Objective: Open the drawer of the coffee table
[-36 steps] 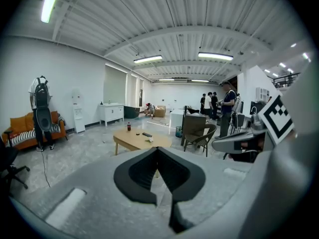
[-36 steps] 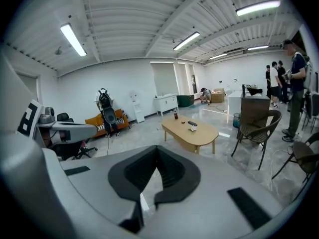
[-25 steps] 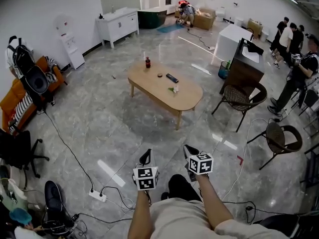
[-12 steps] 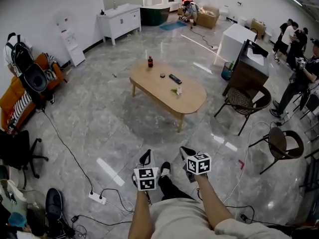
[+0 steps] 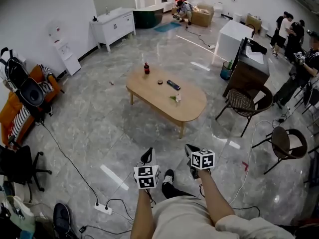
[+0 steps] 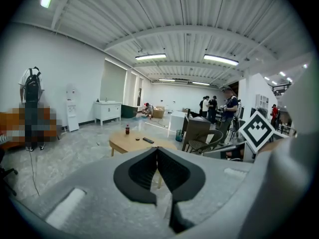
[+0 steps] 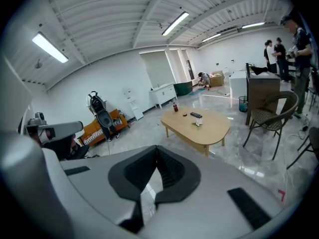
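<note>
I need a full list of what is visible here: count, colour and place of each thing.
coffee table: one, light wood, middle of the floor
bottle: one, dark with red cap, table's far left end
remote: one, black, on the table
wicker chairs: two, dark brown, right of the table
cabinet: one, white, far wall
sofa: one, orange, left edge
left gripper: one, grey and black, bottom centre, shut, empty
right gripper: one, grey and black, beside it, shut, empty

light wood coffee table, grey marbled floor, orange sofa
</note>
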A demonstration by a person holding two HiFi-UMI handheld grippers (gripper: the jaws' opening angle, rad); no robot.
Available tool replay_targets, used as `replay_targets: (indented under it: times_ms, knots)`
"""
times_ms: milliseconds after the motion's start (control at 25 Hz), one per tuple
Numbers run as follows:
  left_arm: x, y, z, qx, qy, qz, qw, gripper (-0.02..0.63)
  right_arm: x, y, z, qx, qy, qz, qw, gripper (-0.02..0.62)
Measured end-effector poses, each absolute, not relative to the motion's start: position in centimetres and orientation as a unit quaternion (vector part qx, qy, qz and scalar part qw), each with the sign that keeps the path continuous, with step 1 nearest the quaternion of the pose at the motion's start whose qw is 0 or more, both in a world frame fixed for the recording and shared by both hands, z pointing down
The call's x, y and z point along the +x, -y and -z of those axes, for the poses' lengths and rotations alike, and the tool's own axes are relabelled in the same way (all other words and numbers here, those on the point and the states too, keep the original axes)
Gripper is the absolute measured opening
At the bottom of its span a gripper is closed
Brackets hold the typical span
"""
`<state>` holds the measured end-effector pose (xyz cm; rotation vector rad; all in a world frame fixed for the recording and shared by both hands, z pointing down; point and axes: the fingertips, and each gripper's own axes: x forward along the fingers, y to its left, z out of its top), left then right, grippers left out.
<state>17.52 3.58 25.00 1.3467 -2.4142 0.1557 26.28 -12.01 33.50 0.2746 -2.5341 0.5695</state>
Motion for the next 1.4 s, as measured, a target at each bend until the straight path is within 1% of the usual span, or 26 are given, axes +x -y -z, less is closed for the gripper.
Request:
replay_targets:
  times_ms: [280, 560, 760, 920, 1160, 1400]
  knots:
    - [14.7, 0.4, -25.4, 0.496, 0.844, -0.063, 0.196, 0.011, 23.9, 14.8, -33.3, 0.110, 0.936, -0.204, 0.266, 0.015]
    - [12.6, 3.6, -25.2, 0.509, 0.833, -0.077, 0.205, 0.011, 22.8, 19.7, -33.3, 0.153, 0.928, -0.230, 0.251, 0.015]
    - [10.7, 3.7, -26.0, 0.507, 0.830, -0.092, 0.211, 0.011, 21.2, 21.1, -33.6, 0.167, 0.926, -0.245, 0.235, 0.015]
    - [8.7, 4.0, -27.0, 0.496, 0.834, -0.098, 0.222, 0.011, 19.5, 22.8, -33.3, 0.194, 0.929, -0.233, 0.212, 0.015]
    - [6.9, 4.3, -28.1, 0.489, 0.836, -0.095, 0.230, 0.011, 17.0, 23.8, -33.5, 0.196, 0.929, -0.236, 0.208, 0.015]
    - [4.1, 4.5, -28.6, 0.481, 0.839, -0.097, 0.236, 0.011, 13.3, 23.6, -34.0, 0.176, 0.932, -0.227, 0.220, 0.015]
